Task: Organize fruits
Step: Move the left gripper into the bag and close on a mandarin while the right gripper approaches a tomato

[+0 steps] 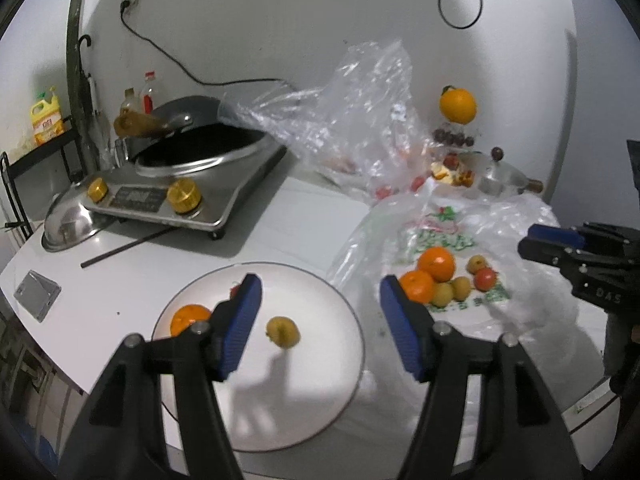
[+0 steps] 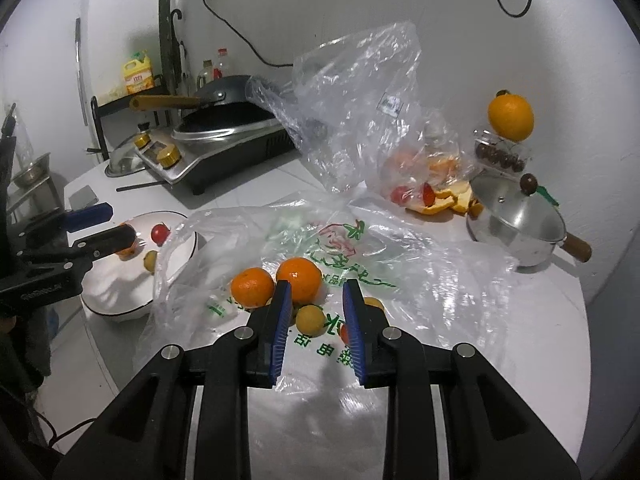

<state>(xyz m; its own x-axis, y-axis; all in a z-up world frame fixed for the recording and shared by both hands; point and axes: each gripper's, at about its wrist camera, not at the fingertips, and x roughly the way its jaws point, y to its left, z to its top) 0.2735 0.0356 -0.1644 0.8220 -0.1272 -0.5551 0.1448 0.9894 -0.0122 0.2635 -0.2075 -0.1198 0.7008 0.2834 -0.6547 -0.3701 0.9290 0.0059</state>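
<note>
Yellow fruit (image 1: 283,332) on plate (image 1: 320,400), 12 o'clock between my left gripper (image 1: 320,304) pads, unheld | jaws wide | right gripper (image 2: 316,300) half-spread, empty

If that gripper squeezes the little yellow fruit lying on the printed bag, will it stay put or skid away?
The small yellow fruit looks round and smooth, so it would probably roll if nudged. The plastic bag under it is thin and crinkled, likely slippery and apt to shift. The right gripper is open around it, so a centred squeeze should hold.
</note>
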